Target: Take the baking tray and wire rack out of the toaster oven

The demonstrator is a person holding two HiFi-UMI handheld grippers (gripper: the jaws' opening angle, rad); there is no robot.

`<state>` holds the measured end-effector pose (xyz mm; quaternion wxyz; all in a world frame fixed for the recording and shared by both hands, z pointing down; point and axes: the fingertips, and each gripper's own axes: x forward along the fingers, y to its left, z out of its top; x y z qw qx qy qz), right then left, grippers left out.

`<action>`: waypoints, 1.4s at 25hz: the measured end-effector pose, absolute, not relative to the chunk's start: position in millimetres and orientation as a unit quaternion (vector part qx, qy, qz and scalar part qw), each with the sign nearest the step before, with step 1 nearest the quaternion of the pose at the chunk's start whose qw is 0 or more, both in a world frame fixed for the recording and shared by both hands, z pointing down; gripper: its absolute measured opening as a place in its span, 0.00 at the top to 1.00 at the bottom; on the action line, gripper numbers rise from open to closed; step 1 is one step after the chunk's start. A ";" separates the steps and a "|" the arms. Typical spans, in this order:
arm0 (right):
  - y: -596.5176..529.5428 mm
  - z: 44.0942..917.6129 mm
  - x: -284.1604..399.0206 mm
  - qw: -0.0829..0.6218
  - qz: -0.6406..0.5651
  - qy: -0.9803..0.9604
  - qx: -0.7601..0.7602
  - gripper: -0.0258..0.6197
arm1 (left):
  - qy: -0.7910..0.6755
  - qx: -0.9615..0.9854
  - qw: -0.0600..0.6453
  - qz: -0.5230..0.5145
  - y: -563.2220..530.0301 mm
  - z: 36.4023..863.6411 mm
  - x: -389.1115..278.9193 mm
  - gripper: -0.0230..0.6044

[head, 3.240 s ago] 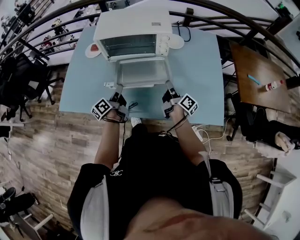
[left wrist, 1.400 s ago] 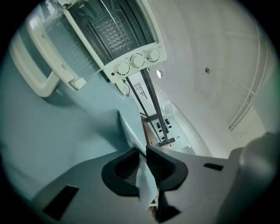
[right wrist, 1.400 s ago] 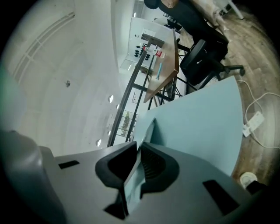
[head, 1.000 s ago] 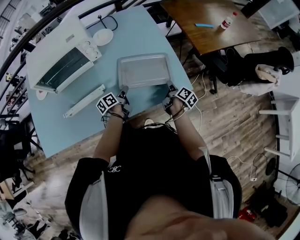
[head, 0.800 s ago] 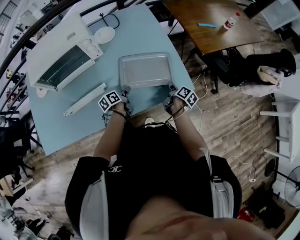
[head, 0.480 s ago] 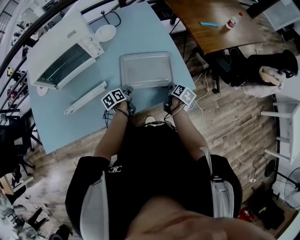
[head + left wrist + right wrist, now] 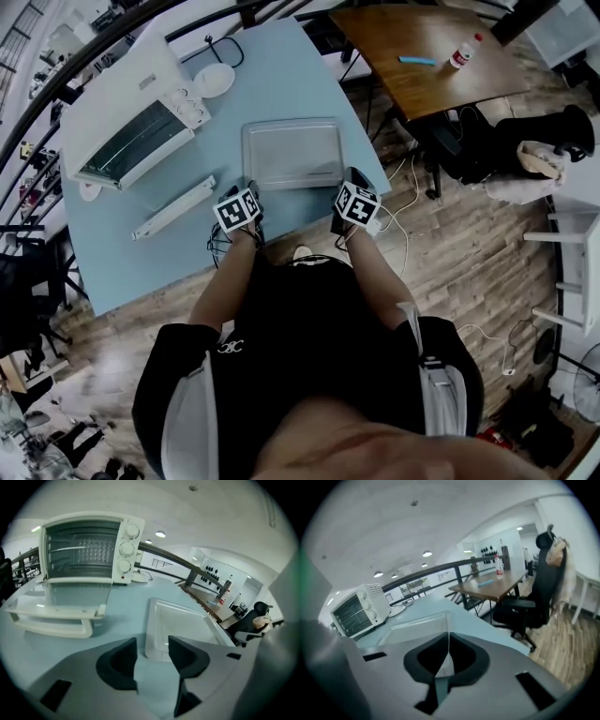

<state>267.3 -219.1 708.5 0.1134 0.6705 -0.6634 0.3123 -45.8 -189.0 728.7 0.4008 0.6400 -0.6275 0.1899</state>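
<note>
Silver rectangular baking tray (image 7: pixel 291 153) out, flat on pale-blue table (image 7: pixel 141 267). Left gripper (image 7: pixel 152 656) jaws opening, empty; right gripper (image 7: pixel 448 654) closing, tips meeting on nothing. Next, likely: wire rack (image 7: pixel 91 550) inside white toaster oven (image 7: pixel 127 108) — reach through open door, grip front bar.

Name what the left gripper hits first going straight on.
Likely the near rim of the tray, or the table just before it. The left gripper is opening its jaws, nothing between them.

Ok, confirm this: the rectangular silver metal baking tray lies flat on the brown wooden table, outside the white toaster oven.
Wrong table. The silver baking tray lies flat on the light blue table, outside the white toaster oven; the head view shows it.
</note>
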 end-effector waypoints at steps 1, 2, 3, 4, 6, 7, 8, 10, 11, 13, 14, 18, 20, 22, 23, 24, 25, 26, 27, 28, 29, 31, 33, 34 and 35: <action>-223.8 695.9 263.5 0.110 0.280 -0.679 0.669 0.96 | -0.632 0.649 0.379 0.188 -192.2 718.3 -47.2 0.68; -228.4 682.2 259.5 0.103 0.249 -0.694 0.668 0.96 | -0.637 0.659 0.354 0.189 -195.3 706.4 -48.1 0.84; -232.5 668.4 255.2 0.094 0.221 -0.707 0.665 0.96 | -0.640 0.669 0.327 0.191 -198.3 694.2 -48.3 0.91; -236.2 655.1 250.4 0.083 0.198 -0.718 0.662 0.96 | -0.641 0.681 0.298 0.191 -201.7 681.7 -47.7 0.92; -244.0 630.7 238.2 0.061 0.164 -0.738 0.652 0.96 | -0.641 0.704 0.247 0.180 -209.7 654.9 -45.3 0.93; -248.1 619.5 230.9 0.051 0.152 -0.746 0.647 0.96 | -0.639 0.715 0.226 0.168 -213.8 640.7 -44.3 0.93; -251.7 609.1 223.6 0.041 0.142 -0.753 0.641 0.96 | -0.638 0.725 0.208 0.155 -217.2 626.5 -43.5 0.93; -256.2 590.2 210.3 0.025 0.127 -0.765 0.631 0.96 | -0.638 0.737 0.180 0.132 -221.3 600.5 -42.9 0.93; -257.6 581.1 204.2 0.017 0.121 -0.771 0.625 0.96 | -0.640 0.739 0.170 0.122 -222.4 589.1 -43.6 0.93; -260.6 562.5 191.4 0.000 0.109 -0.781 0.615 0.96 | -0.646 0.740 0.155 0.105 -223.4 568.4 -48.2 0.93; -262.3 552.8 183.8 -0.008 0.100 -0.787 0.609 0.96 | -0.651 0.739 0.147 0.097 -223.6 558.5 -52.5 0.93; -264.0 515.6 148.5 -0.025 0.045 -0.815 0.577 0.96 | -0.669 0.728 0.134 0.065 -221.1 529.7 -74.1 0.93; -263.7 503.8 127.2 -0.034 0.037 -0.828 0.559 0.96 | -0.680 0.719 0.127 0.058 -216.1 519.7 -89.3 0.93; -266.8 495.6 99.7 -0.044 0.040 -0.841 0.538 0.96 | -0.696 0.707 0.114 0.055 -208.9 507.9 -111.6 0.93; -268.8 492.5 85.0 -0.048 0.042 -0.848 0.527 0.96 | -0.705 0.699 0.108 0.053 -204.7 502.1 -124.1 0.93; -270.5 489.7 70.8 -0.050 0.042 -0.854 0.516 0.96 | -0.714 0.691 0.103 0.050 -200.4 497.0 -136.8 0.93; -271.7 487.0 57.2 -0.051 0.043 -0.860 0.506 0.96 | -0.722 0.683 0.100 0.046 -196.1 492.5 -149.3 0.93; -272.4 484.5 44.0 -0.051 0.043 -0.866 0.496 0.96 | -0.730 0.675 0.099 0.041 -191.9 488.8 -161.8 0.93; -272.7 482.2 31.0 -0.051 0.043 -0.871 0.487 0.96 | -0.737 0.667 0.098 0.037 -187.9 486.0 -174.3 0.93; -272.8 480.3 18.2 -0.051 0.042 -0.876 0.477 0.96 | -0.745 0.659 0.099 0.033 -184.1 484.2 -186.8 0.93; -272.6 479.0 5.7 -0.049 0.040 -0.882 0.468 0.96 | -0.752 0.651 0.100 0.031 -180.1 483.4 -199.2 0.93; -271.6 478.6 -17.7 -0.046 0.036 -0.891 0.451 0.96 | -0.765 0.635 0.102 0.028 -170.6 483.5 -222.7 0.93; -271.5 479.8 -39.4 -0.042 0.037 -0.898 0.435 0.96 | -0.777 0.620 0.104 0.024 -160.8 484.3 -243.4 0.93; -272.0 480.1 -49.9 -0.041 0.039 -0.902 0.428 0.96 | -0.782 0.614 0.105 0.023 -156.6 484.6 -252.6 0.93; -272.4 480.0 -60.3 -0.041 0.040 -0.906 0.420 0.96 | -0.787 0.608 0.106 0.023 -152.9 484.9 -261.2 0.93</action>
